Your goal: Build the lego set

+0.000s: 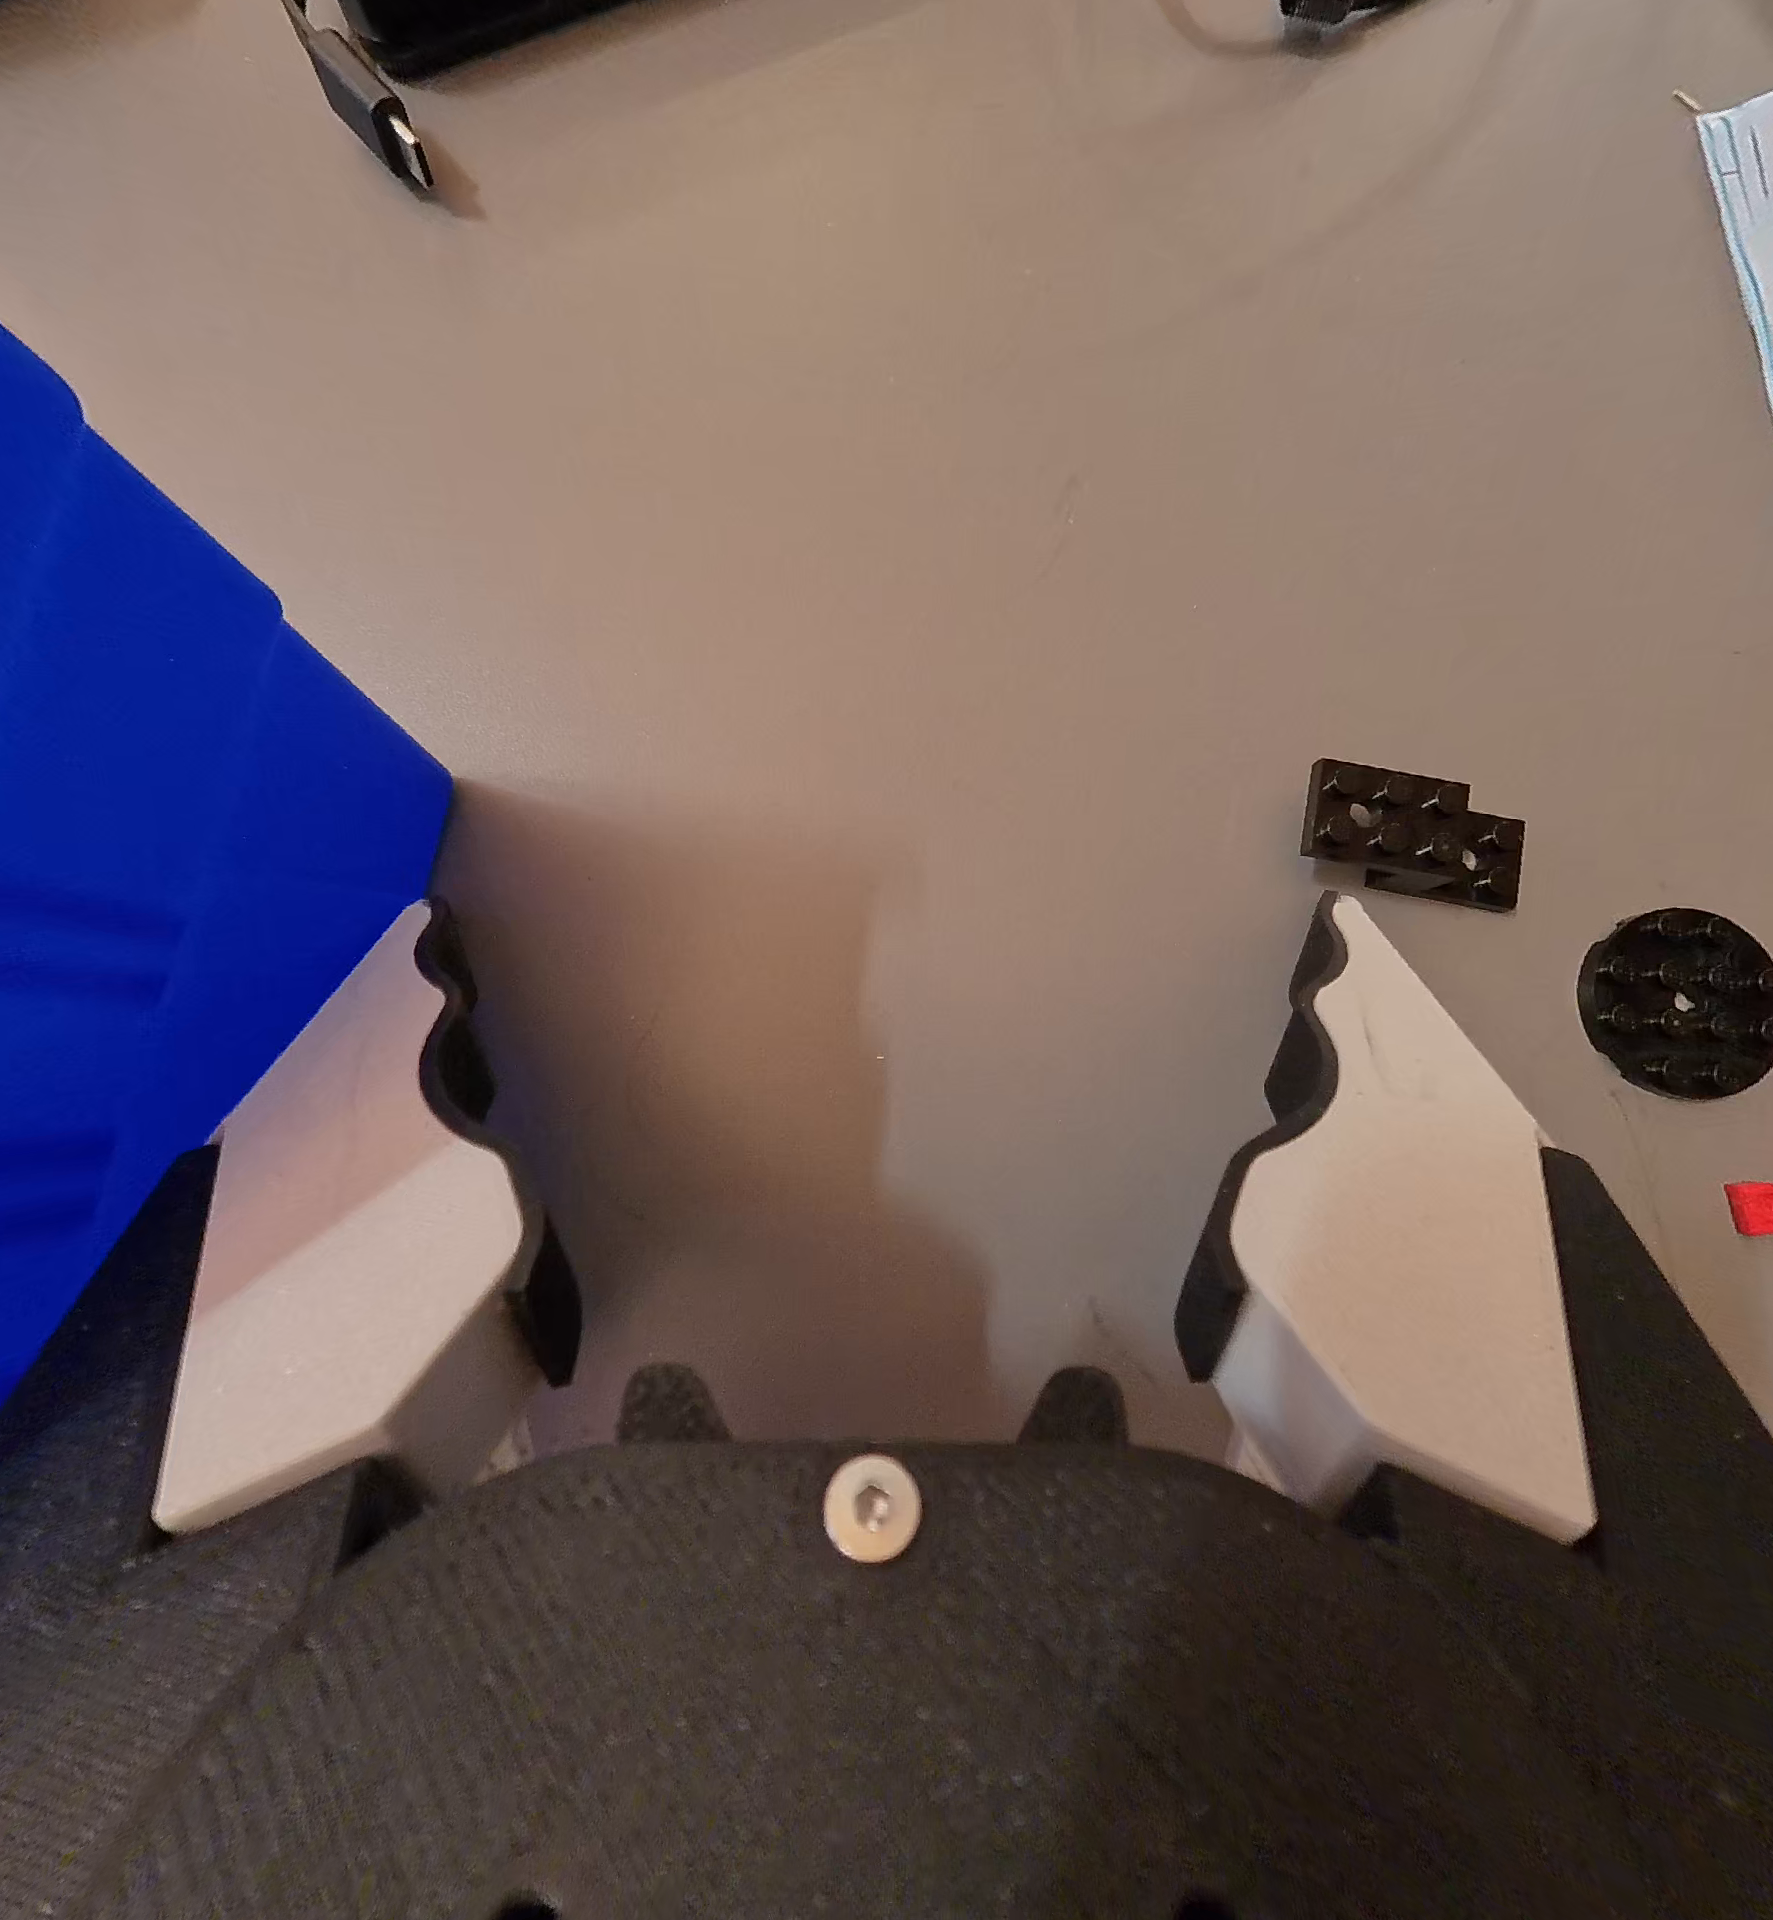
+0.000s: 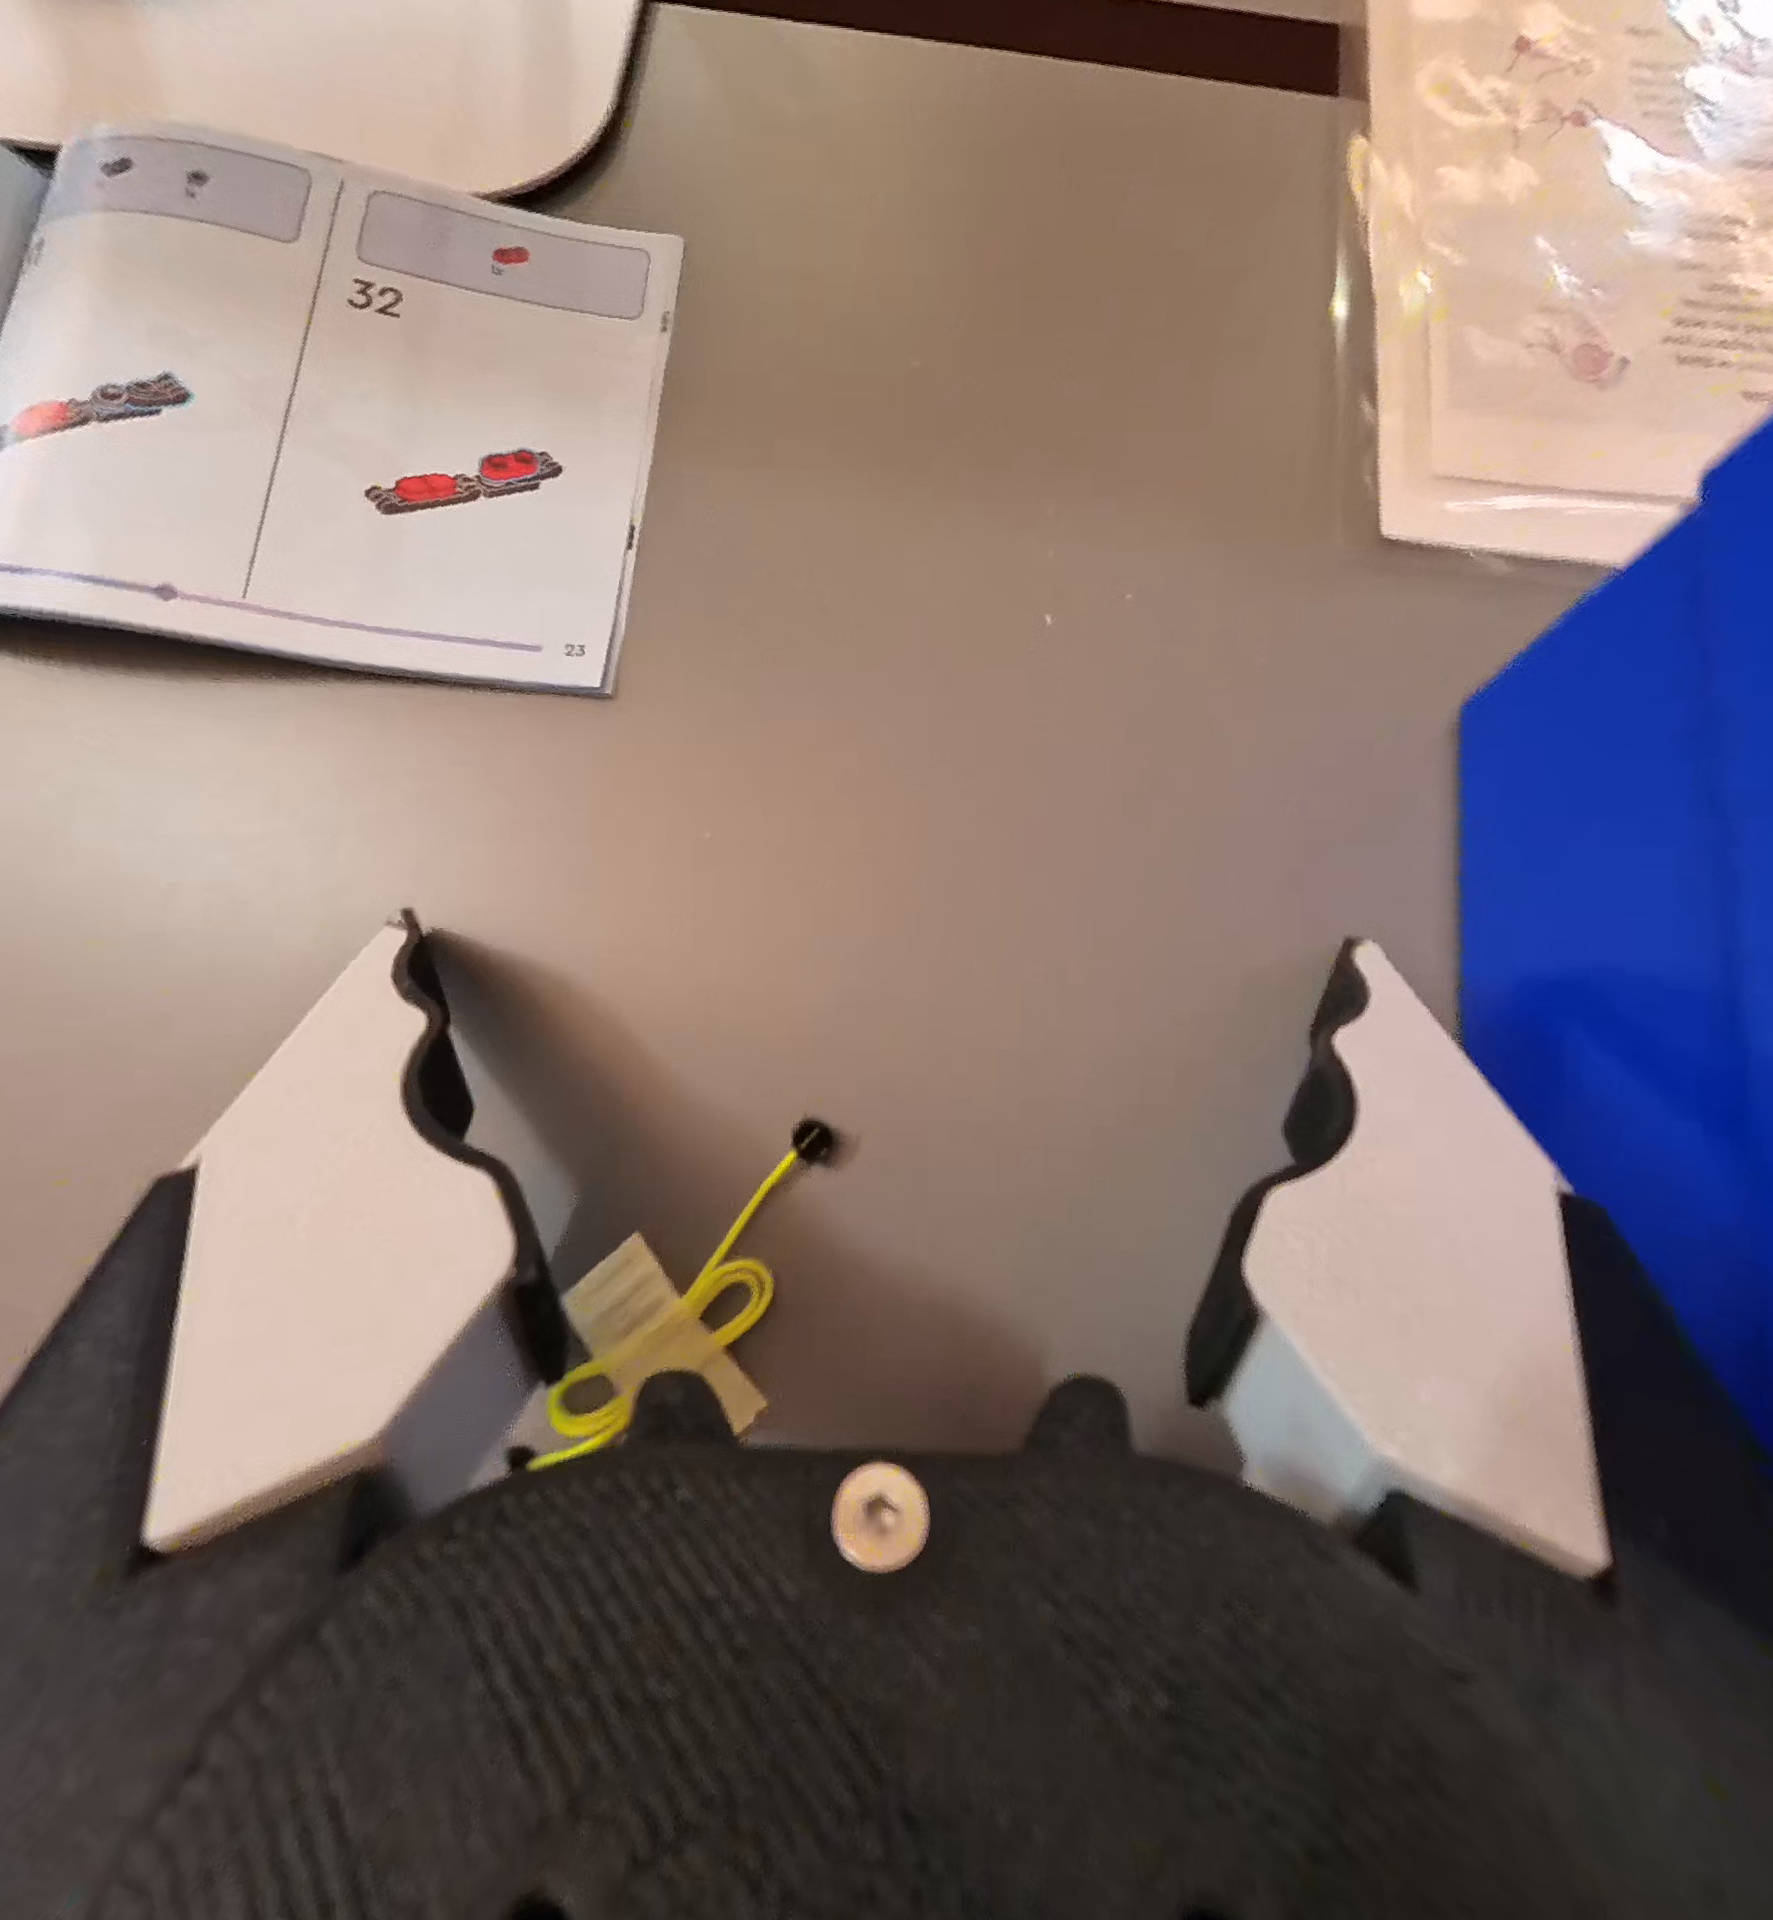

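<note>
In the left wrist view my left gripper point(image 1: 882, 914) is open and empty above the bare grey table. To its right lie a black stepped plate point(image 1: 1412, 836), a black round plate point(image 1: 1682, 1003) and small red pieces point(image 1: 1760, 1236), all outside the fingers. In the right wrist view my right gripper point(image 2: 877, 935) is open and empty. A yellow string with a small black end piece point(image 2: 731, 1262) and a strip of clear tape lies on the table between its fingers, near the palm. The open instruction booklet point(image 2: 321, 416) lies at the upper left.
A blue cloth-like surface point(image 1: 82, 810) fills the left of the left wrist view and shows at the right of the right wrist view point(image 2: 1671, 831). A black cable plug point(image 1: 373, 114) lies at the top left. A clear plastic bag with papers point(image 2: 1588, 260) lies at the top right. My left tips are roughly 5 cm from the black round plate point(image 1: 1682, 1003).
</note>
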